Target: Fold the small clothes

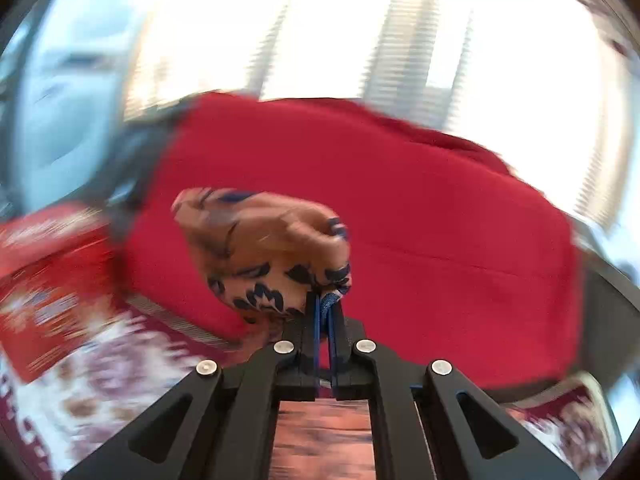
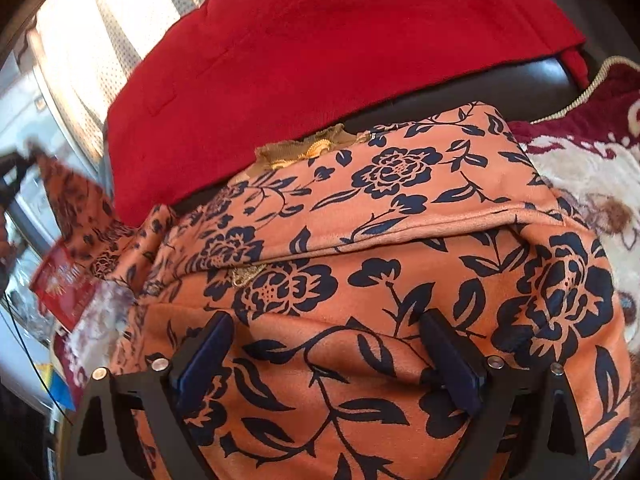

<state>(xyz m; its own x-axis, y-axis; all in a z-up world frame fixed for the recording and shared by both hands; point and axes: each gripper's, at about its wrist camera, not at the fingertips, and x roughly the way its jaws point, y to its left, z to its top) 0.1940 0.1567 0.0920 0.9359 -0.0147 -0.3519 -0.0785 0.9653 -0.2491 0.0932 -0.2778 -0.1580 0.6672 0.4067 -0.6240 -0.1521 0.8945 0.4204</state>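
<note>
An orange garment with dark blue flowers point(image 2: 360, 264) lies partly folded below my right gripper point(image 2: 324, 320), which is open with its fingers spread just above the cloth. One end of the garment is lifted at the far left of the right wrist view point(image 2: 76, 196). My left gripper point(image 1: 326, 304) is shut on that end of the garment point(image 1: 260, 248), which bunches up in front of its fingers. The left wrist view is blurred.
A red cushion point(image 2: 320, 40) lies behind the garment on a dark seat point(image 2: 500, 84); it also shows in the left wrist view point(image 1: 400, 220). A maroon and cream patterned rug point(image 2: 580, 168) lies to the right. A red printed packet point(image 2: 64, 288) sits at left.
</note>
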